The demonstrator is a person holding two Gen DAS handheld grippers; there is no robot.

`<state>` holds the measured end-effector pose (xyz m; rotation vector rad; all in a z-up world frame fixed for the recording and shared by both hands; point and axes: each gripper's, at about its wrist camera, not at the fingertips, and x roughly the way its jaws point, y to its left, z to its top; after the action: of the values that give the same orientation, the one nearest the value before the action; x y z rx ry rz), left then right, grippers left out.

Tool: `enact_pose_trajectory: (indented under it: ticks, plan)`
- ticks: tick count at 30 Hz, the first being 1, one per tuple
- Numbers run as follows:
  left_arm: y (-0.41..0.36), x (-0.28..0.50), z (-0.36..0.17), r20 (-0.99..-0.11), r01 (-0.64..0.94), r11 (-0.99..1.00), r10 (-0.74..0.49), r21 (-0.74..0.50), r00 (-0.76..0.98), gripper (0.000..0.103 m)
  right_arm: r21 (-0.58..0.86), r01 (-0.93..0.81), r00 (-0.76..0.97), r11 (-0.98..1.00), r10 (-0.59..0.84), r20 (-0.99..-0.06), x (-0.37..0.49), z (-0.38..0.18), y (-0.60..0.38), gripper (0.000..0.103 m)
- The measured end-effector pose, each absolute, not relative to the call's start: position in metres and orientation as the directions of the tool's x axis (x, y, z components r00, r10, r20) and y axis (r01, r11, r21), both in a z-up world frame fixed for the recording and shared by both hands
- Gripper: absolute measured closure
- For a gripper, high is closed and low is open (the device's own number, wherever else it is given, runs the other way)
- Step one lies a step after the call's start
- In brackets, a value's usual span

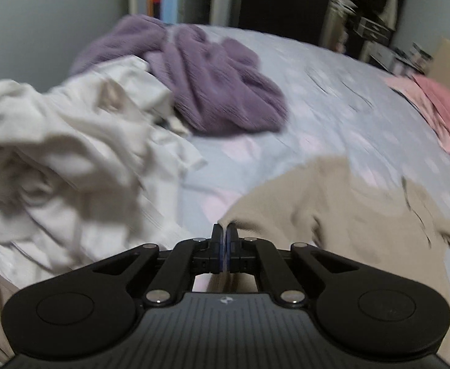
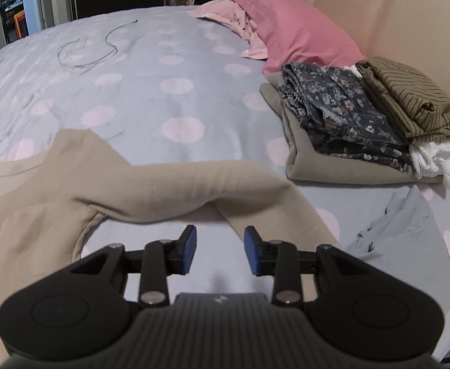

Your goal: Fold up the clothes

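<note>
1. While my left tongs (image 1: 225, 230) pinch a corner of the beige top (image 1: 332, 215), with fabric caught between the pads, that edge hangs lifted off the bed (image 1: 332, 92); the left view is smeared, so I can only guess it is the tip of a sleeve or a shoulder.

2. My right tongs (image 2: 220, 249) stand apart with nothing between them, poised over bare sheet just short of the beige top's long sleeve (image 2: 179, 193), which lies flat across the spotted cover in front of me.

3. The top itself is spread face up, neckline toward my left in the right view, body trailing back under the tongs. I judge this garment is only at its first fold: one sleeve is laid out, and the body is not yet doubled over.

4. Further right, a folded stack (image 2: 348, 123) sits by the headboard: a khaki piece below, a dark floral one on it, a striped olive one and something white beside. That part of the job looks done.

5. Further left, a white heap (image 1: 71, 153) and a purple knit (image 1: 212, 83) lie crumpled and untouched, so a good share remains.

6. Farthest off are the pink pillow (image 2: 292, 27) and a thin cord (image 2: 102, 49) lying on the cover, both well clear of my work.
</note>
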<state>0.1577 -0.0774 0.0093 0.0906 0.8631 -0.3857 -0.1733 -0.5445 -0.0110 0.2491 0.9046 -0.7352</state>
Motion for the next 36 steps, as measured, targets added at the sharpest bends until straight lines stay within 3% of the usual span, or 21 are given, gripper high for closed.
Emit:
enact_pose_trajectory:
  ticks: [5,8,14,17,23,36]
  plan:
    - [-0.059,0.189,-0.005,-0.766,0.198,0.98,-0.15,-0.03,0.625,0.101,-0.093,0.665,0.388,0.741,-0.449,-0.805,-0.177,-0.018,-0.536,0.066]
    - [-0.059,0.189,-0.013,-0.772,0.178,0.984,-0.124,-0.014,0.624,0.094,-0.085,0.638,0.397,0.766,-0.421,-0.816,-0.177,-0.022,-0.528,0.066]
    - [-0.07,0.153,0.001,-0.693,0.232,0.97,-0.119,0.071,0.711,0.062,-0.062,0.53,0.439,0.846,-0.337,-0.833,-0.174,-0.027,-0.508,0.066]
    - [-0.083,0.128,0.006,-0.697,0.34,0.937,-0.193,0.077,0.69,0.061,-0.05,0.464,0.448,0.884,-0.283,-0.848,-0.172,-0.031,-0.495,0.065]
    - [-0.111,0.086,-0.024,-0.819,0.511,0.856,-0.347,-0.077,0.457,0.061,-0.024,0.322,0.415,0.946,-0.164,-0.895,-0.178,-0.05,-0.461,0.065]
    - [-0.135,0.021,-0.082,-0.948,0.712,0.699,-0.265,-0.062,0.178,0.061,0.021,0.075,0.276,0.997,-0.001,-0.961,-0.218,-0.09,-0.392,0.065]
